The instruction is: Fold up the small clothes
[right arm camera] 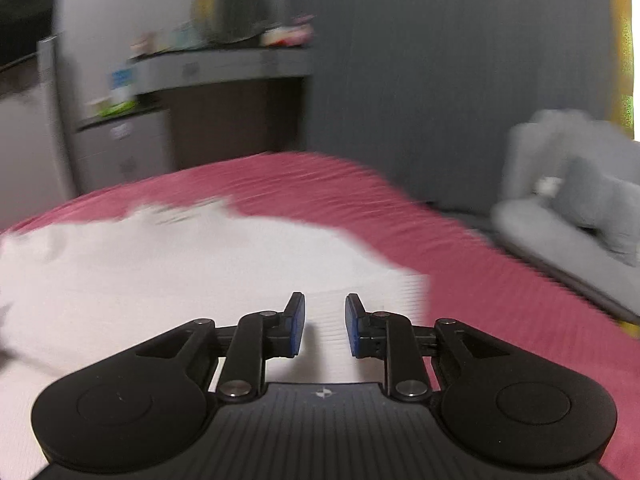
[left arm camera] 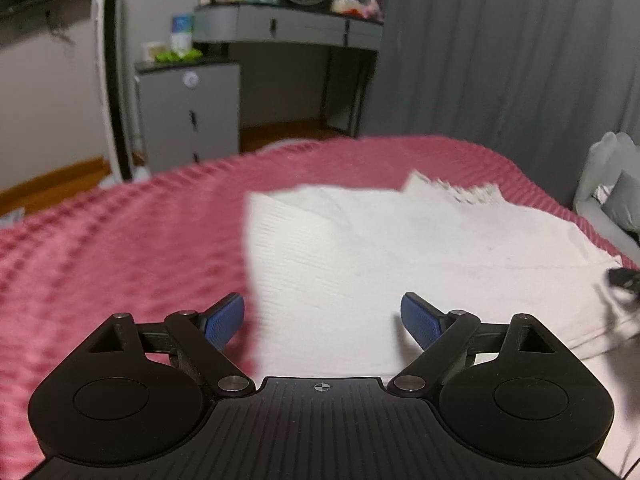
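While the white garment (left arm camera: pixel 400 248) lies spread on the pink bedspread (left arm camera: pixel 120 240), partly folded with a layer doubled over at its far side, the risk is plain: neither tool has hold of it, so any fold made so far sits there on its own weight alone. If a pad catches the cloth on the way past, the soft ribbed fabric may drag and the neat left edge of the garment could skew or bunch. The left tool (left arm camera: pixel 322 322) hangs above the garment's near left edge, jaws spread wide, one blue pad over the bedspread and the other over the white cloth, nothing between them and no contact that I can make out. The right tool (right arm camera: pixel 325 326) hovers above the garment's near right corner, jaws only narrowly parted, released, with bare white fabric showing through the gap and no cloth pinched. Both views are smeared with blur, so exact clearance above the garment is hard to judge. A grab from here with the right tool's narrow gap could miss the edge or nip just one layer.
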`<state>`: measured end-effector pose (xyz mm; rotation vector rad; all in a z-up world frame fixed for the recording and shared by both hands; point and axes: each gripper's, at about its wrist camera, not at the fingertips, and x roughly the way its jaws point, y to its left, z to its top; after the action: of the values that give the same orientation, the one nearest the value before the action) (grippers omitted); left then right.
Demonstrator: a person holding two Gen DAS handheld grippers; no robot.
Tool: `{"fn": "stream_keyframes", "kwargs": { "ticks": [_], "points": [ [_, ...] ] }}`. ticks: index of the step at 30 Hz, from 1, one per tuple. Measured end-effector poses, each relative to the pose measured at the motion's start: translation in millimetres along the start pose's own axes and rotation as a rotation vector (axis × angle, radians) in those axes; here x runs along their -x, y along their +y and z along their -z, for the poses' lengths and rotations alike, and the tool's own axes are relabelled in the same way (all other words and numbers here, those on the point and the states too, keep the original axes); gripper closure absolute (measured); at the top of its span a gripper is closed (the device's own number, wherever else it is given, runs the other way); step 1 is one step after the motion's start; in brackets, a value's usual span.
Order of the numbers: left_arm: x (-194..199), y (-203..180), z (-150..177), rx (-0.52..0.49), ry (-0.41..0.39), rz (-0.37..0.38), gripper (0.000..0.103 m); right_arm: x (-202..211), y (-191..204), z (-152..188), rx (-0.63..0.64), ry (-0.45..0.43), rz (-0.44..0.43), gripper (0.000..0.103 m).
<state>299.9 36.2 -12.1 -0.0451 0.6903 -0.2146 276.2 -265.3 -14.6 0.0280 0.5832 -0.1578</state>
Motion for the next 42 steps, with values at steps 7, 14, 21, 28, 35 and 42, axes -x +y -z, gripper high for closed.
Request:
{"fn": "stream_keyframes", "kwargs": {
  "ticks": [7, 14, 21, 28, 35, 42],
  "points": [
    [-14.0, -11.8, 21.3, -0.068, -0.003, -0.045, 0.011, -22.5, 32.3, 10.9, 0.136, 0.098, -0.142, 0.082],
    [-15.1, -10.7, 25.5, -0.066, -0.014, -0.033, 0.008, -13.2, 8.2, 20.8, 0.116, 0.112, -0.118, 0.081],
    [-12.7, -6.7, 28.2, -0.020, -0.003, -0.049, 0.000, 20.0, 2.0, 11.3, 0.017, 0.134, -0.127, 0.075],
    [-9.9, -6.9, 33.3, -0.003, -0.032, -0.059, 0.000, 25.1, -10.1, 42.7, 0.037, 0.202, -0.059, 0.073],
    [-9.2, -7.5, 34.9, -0.011, -0.038, -0.065, 0.000, 21.5, -13.0, 41.2, 0.029, 0.214, -0.060, 0.071],
    [6.1, -17.4, 36.1, -0.058, -0.046, -0.133, 0.000, 44.6, -19.3, 44.4, 0.042, 0.244, -0.082, 0.066]
  ]
}}
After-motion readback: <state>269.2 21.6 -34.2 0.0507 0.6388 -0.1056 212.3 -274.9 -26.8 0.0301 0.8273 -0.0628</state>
